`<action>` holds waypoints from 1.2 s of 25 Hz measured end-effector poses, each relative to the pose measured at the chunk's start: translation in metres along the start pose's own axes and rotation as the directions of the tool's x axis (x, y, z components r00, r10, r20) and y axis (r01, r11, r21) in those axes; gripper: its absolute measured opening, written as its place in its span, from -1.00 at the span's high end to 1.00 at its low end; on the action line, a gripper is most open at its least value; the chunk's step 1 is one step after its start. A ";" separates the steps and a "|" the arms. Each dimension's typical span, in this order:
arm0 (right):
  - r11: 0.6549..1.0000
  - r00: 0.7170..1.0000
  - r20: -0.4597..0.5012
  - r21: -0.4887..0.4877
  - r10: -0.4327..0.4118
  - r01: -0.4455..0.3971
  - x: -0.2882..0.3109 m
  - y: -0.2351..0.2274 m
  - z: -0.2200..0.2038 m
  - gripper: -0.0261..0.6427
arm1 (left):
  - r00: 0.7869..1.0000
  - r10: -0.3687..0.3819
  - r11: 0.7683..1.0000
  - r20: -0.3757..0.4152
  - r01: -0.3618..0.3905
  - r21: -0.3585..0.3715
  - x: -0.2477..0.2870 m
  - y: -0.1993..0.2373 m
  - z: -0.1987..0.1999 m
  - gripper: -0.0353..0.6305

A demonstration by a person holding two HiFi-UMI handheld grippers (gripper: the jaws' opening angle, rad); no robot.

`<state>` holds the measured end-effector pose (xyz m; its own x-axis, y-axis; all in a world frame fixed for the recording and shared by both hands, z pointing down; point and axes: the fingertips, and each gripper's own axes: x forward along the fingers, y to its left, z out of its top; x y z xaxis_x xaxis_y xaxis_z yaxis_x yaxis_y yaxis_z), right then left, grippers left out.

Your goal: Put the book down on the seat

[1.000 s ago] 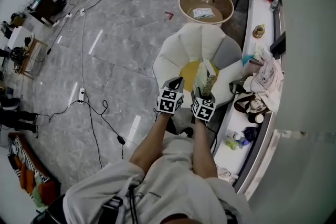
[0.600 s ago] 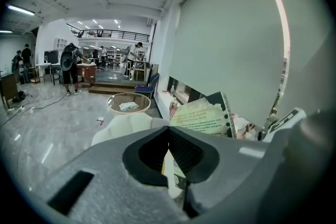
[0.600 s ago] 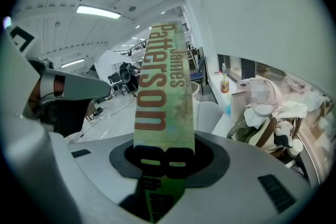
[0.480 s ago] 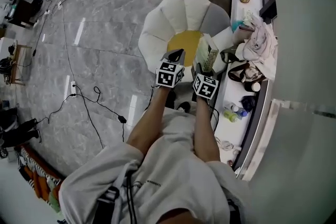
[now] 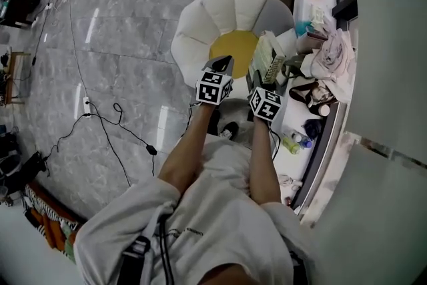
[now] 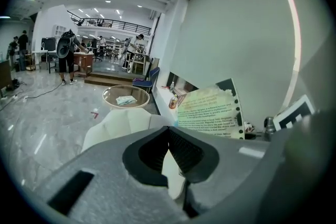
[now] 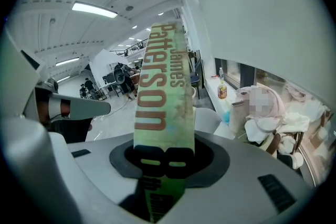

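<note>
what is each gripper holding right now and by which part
The right gripper holds the book upright by its lower end, with a jaw on each cover and the spine facing its camera. The left gripper is shut on nothing.

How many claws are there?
2. The left claw is shut and empty; the right claw beside it grips the green book upright, by the white chair. I see no others.

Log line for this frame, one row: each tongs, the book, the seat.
right tongs: shut on book, held upright | left tongs: shut, empty | seat: yellow cushion in white chair, book not yet on it
</note>
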<state>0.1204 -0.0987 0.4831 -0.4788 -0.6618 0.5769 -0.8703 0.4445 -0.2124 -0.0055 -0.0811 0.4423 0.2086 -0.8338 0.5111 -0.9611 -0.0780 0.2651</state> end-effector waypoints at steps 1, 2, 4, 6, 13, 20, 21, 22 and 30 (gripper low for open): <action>1.000 1.000 -0.009 -0.013 0.006 -0.006 0.008 0.003 0.003 0.45 | 1.000 -0.003 1.000 -0.004 0.003 -0.001 0.004 0.009 0.003 0.87; 1.000 1.000 -0.025 -0.025 0.011 -0.012 0.017 0.003 0.005 0.45 | 1.000 -0.006 1.000 -0.012 0.006 -0.002 0.009 0.018 0.003 0.87; 1.000 0.998 -0.065 -0.028 0.010 -0.012 0.032 0.000 0.004 0.45 | 0.999 -0.006 1.000 -0.031 0.006 -0.012 0.018 0.036 -0.001 0.87; 1.000 0.996 -0.088 -0.006 0.006 -0.007 0.049 -0.002 0.003 0.45 | 0.998 -0.001 1.000 -0.056 0.000 -0.023 0.026 0.058 -0.007 0.87; 0.998 0.991 -0.131 0.058 0.009 -0.002 0.109 0.004 0.007 0.45 | 0.989 -0.023 1.000 -0.146 0.020 -0.019 0.059 0.120 -0.022 0.87; 0.996 0.988 -0.155 0.092 0.007 0.007 0.143 0.010 0.002 0.45 | 0.973 -0.085 0.995 -0.214 0.093 0.030 0.094 0.143 -0.028 0.87; 0.996 0.987 -0.160 0.088 0.009 0.006 0.148 0.010 0.001 0.45 | 0.971 -0.096 0.994 -0.219 0.104 0.025 0.100 0.145 -0.029 0.87; 0.996 0.986 -0.164 0.087 0.010 0.004 0.154 0.010 0.001 0.45 | 0.969 -0.107 0.994 -0.223 0.112 0.012 0.106 0.147 -0.031 0.87; 0.996 0.982 -0.187 0.082 -0.023 0.039 0.200 -0.009 -0.007 0.45 | 0.943 -0.136 0.991 -0.304 0.130 -0.038 0.147 0.164 -0.061 0.87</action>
<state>0.0332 -0.2309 0.6055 -0.4281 -0.5475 0.7190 -0.8950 0.3671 -0.2534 -0.1215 -0.1834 0.6108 0.3823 -0.6093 0.6948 -0.9181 -0.1655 0.3600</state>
